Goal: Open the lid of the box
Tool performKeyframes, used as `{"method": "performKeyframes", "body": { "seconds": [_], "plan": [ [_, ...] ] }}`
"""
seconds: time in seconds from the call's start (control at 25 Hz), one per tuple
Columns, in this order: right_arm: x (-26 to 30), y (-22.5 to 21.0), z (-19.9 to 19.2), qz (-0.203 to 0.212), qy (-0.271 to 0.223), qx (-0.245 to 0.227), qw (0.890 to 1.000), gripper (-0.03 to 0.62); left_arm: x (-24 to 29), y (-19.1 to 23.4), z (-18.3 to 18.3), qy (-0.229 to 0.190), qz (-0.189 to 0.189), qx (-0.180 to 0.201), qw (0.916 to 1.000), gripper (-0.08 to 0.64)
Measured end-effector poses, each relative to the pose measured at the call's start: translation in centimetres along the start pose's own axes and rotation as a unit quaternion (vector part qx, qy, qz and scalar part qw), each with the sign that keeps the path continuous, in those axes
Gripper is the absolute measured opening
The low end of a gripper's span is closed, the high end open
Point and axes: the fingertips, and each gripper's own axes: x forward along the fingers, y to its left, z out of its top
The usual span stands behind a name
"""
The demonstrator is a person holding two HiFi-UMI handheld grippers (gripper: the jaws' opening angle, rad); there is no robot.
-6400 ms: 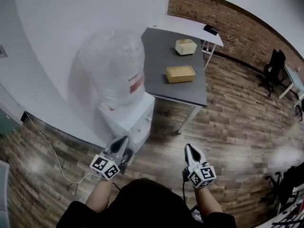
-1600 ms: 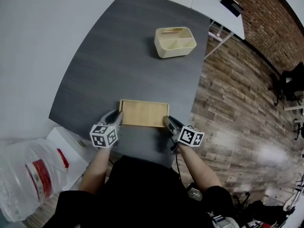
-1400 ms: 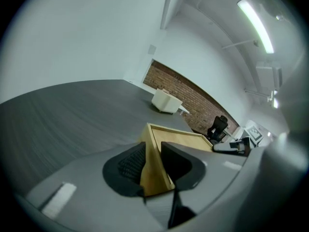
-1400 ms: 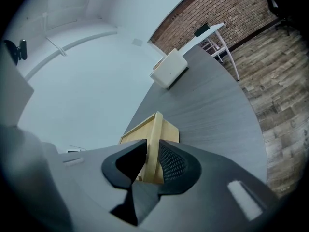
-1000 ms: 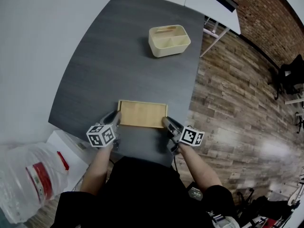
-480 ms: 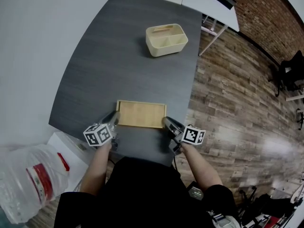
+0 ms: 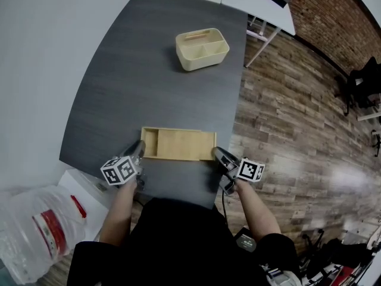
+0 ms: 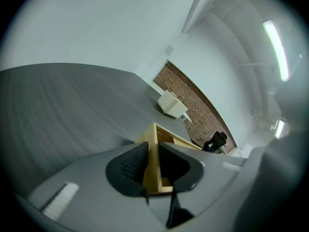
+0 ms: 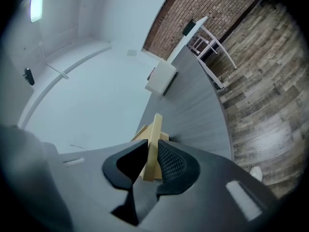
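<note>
Lid [image 7: 184, 143] of the box [image 7: 150, 144] partly open on the counter [image 7: 149, 70].
The left claw [image 7: 139, 149] pinches the box end wall; the right claw [image 7: 216, 154], just closing tighter, pinches the lid edge sticking out right.

wooden box [image 7: 149, 143] | lid [image 7: 187, 145] offset right | left end uncovered

tan box [image 7: 149, 143] and lid [image 7: 187, 145], dark grey table [image 7: 149, 70], cream bin [image 7: 202, 49], brown floor [image 7: 286, 118]
</note>
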Motion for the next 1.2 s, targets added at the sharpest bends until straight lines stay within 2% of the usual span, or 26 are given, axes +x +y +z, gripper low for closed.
{"method": "performKeyframes", "body": {
  "seconds": [0.48,0.64,0.84,0.88,1.0,1.16,1.2],
  "plan": [
    [-2.8,-2.3,1.0,-0.024,-0.025,0.035,0.999,0.066,0.0,0.0,0.0,0.003,0.02,0.027,0.9994,0.064],
    [-2.9,-1.7,1.8,0.01,-0.039,0.027,0.999,0.065,0.0,0.2,0.0,0.003,0.024,0.03,0.9992,0.064],
    [-4.6,-3.6,2.1,-0.037,-0.047,0.031,0.998,0.064,0.0,0.2,-0.1,0.004,0.03,0.035,0.9989,0.064],
    [-4.7,-3.6,2.3,-0.032,-0.052,0.028,0.998,0.064,0.0,0.3,-0.1,0.006,0.031,0.038,0.9988,0.064],
    [-4.6,-2.5,2.9,0.018,-0.071,0.035,0.997,0.064,0.1,0.2,0.0,0.008,0.035,0.045,0.9984,0.064],
    [-5.6,-3.9,3.3,-0.019,-0.071,0.028,0.997,0.064,0.1,0.4,0.2,0.006,0.039,0.045,0.9982,0.064],
    [-5.7,-3.9,3.4,-0.016,-0.072,0.026,0.997,0.064,0.1,0.4,0.2,0.007,0.04,0.048,0.998,0.064]
  ]
}}
